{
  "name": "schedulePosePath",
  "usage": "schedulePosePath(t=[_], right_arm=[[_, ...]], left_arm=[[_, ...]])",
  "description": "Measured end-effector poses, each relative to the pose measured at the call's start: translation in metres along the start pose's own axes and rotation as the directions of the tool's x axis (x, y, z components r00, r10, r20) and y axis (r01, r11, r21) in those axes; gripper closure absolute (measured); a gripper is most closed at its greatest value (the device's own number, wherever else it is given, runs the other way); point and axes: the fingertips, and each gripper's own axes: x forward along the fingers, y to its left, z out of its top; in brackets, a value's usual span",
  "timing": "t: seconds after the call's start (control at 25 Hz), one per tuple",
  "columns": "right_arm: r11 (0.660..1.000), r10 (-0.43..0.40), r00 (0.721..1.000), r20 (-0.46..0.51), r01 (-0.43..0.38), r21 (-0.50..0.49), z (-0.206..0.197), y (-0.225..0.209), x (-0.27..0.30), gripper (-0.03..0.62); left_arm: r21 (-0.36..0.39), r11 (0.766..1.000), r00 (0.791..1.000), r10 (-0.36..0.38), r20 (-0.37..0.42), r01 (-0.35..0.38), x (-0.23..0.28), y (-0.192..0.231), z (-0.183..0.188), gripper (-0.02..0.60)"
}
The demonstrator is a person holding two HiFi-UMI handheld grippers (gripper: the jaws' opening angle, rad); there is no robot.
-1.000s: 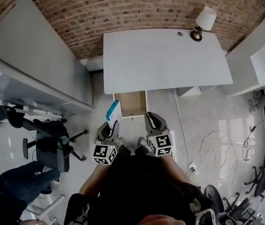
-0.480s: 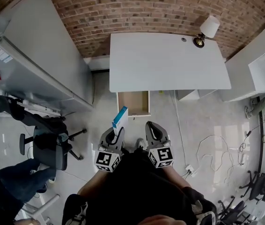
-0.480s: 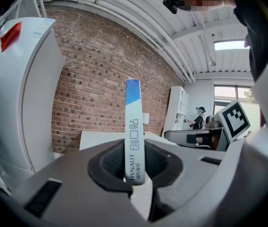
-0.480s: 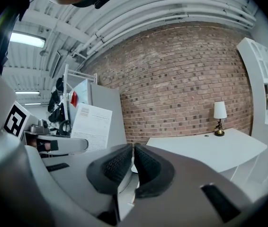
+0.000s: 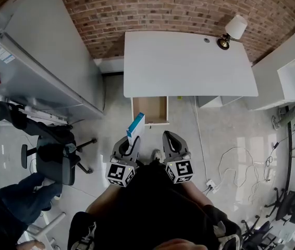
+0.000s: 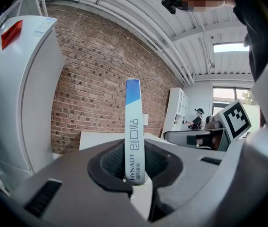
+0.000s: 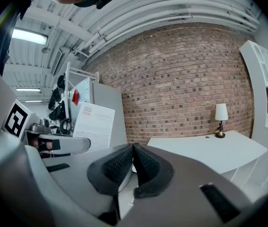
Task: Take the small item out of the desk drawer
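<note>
Left gripper view: left gripper [image 6: 135,170] clamps slim white, blue-topped box [image 6: 133,122]; right gripper [image 7: 133,151] closed.

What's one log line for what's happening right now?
left gripper: shut on blue-and-white box | right gripper: shut, empty | drawer: open, looks empty | step: box out of drawer

A: Lighting noted?
B: Bright, even; ceiling panel [image 7: 28,36] and window [image 6: 227,91] are blown out. Glare is seen on the floor [image 5: 253,139].
A: Distortion?
B: Strong fisheye bowing is recorded; gripper-view corners are vignetted black.
</note>
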Motion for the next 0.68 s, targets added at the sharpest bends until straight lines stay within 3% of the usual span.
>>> schedulePosePath(t=[0.68], right_arm=[[1.000,0.011,1.000,0.015,-0.011,-0.015,0.003,0.035,-0.003,0.568]], left_arm=[[-0.026,0.999,1.000,-0.023,-0.012,0.023,-0.029,0.008,-0.008,0.514]])
